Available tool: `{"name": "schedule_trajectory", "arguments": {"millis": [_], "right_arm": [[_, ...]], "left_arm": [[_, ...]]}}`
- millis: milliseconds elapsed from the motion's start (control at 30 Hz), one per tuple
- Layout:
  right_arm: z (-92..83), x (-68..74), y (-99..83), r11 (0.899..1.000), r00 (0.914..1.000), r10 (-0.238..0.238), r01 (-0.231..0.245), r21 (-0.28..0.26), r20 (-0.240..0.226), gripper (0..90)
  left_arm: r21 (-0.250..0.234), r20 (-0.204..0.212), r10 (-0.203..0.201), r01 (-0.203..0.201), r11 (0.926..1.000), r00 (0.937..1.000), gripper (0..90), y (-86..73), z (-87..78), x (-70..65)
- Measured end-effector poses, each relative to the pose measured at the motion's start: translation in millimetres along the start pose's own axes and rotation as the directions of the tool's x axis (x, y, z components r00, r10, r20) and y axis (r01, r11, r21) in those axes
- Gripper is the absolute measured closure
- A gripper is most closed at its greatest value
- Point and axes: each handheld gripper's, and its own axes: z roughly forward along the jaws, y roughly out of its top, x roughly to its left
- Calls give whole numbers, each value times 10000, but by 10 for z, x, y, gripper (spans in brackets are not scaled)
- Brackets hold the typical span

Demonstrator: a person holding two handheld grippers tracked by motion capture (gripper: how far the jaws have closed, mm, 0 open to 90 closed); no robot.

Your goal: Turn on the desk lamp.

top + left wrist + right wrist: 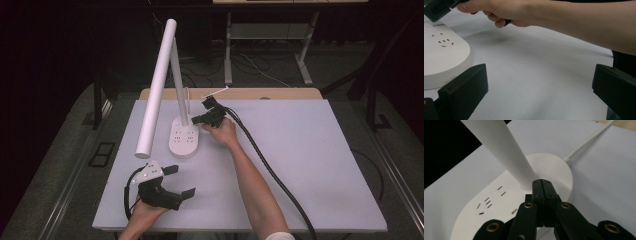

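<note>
One white desk lamp (165,85), base (499,202) with sockets, centre-left. Right gripper (543,185) jaws together at its stem; left gripper (175,181) jaws apart, lower left.

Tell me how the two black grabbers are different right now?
The left gripper has its fingers spread wide apart, with nothing between them. The right gripper has its fingers pressed together. The left gripper sits near the front of the table, away from the lamp, while the right gripper's tips are at the lamp's base beside the white pole. Both are black and each is held in a hand.
</note>
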Motion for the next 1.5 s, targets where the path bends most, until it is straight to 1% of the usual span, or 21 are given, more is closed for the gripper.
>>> {"name": "schedule_trajectory", "arguments": {"millis": [100,300,400,467,500,533,567,633,700,867,900,1033,1100,1133,1167,1233,1300,1400,1500], "right_arm": [[21,-13,-11,10000,10000,33,-33,-14,29,896],[46,-18,-17,9999,10000,51,-52,-143,-40,896],[59,-32,-28,9997,9998,132,-134,-201,-119,897],[58,-36,-29,9997,9999,111,-112,-204,-54,896],[60,-40,-33,9996,9999,111,-113,-248,-76,896],[69,-47,-38,9992,9995,247,-253,-317,-201,896],[76,-47,-44,9989,9992,284,-294,-372,-289,896],[86,-27,-44,9993,9996,102,-111,-355,-250,898],[92,6,-35,9993,9999,-138,138,-336,-5,898],[99,31,-35,9993,9996,-224,229,-308,167,900],[100,33,-36,9989,9991,-369,374,-279,213,900],[102,44,-39,9986,9985,-455,463,-244,317,900],[99,46,-34,9989,9986,-421,428,-209,324,900],[96,46,-30,9985,9980,-521,527,-173,368,900],[96,48,-28,9984,9978,-533,540,-186,382,899],[86,41,-25,9992,9991,-275,284,-277,320,898],[81,32,-25,9995,9995,-177,184,-273,274,898],[71,23,-25,9995,9994,-180,187,-271,285,898],[42,20,-24,9994,9996,-224,228,-249,188,898]], "left_arm": [[13,9,-2,2,10000,10000,0,0,1,4],[8,-11,-23,23,10000,10000,0,-1,1,0],[11,-6,-9,9,10000,10000,0,-2,-1,1],[3,-5,5,-5,10000,10000,0,-1,-3,4],[8,-2,16,-16,10000,10000,0,-1,-2,5],[20,0,7,-7,10000,10000,0,1,0,4],[20,0,7,-7,10000,10000,0,1,0,4],[28,-8,32,-32,10000,10000,0,5,6,4],[40,-9,45,-45,10000,10000,0,5,6,3],[26,-12,31,-30,10000,10000,0,2,3,-4],[26,-13,31,-31,10000,10000,0,1,2,-4],[42,-21,48,-48,10000,10000,0,-1,-1,-13],[52,-10,67,-67,10000,10000,0,-2,0,-11],[42,-17,41,-41,10000,10000,0,-5,3,-8],[42,-17,41,-41,10000,10000,0,-5,3,-8],[51,-39,17,-17,10000,10000,0,-6,3,-2],[52,-42,18,-17,10000,10000,0,-6,2,1],[30,-33,0,1,10000,10000,0,-6,1,-3],[34,-27,-1,1,10000,10000,0,-7,0,-4]]}}
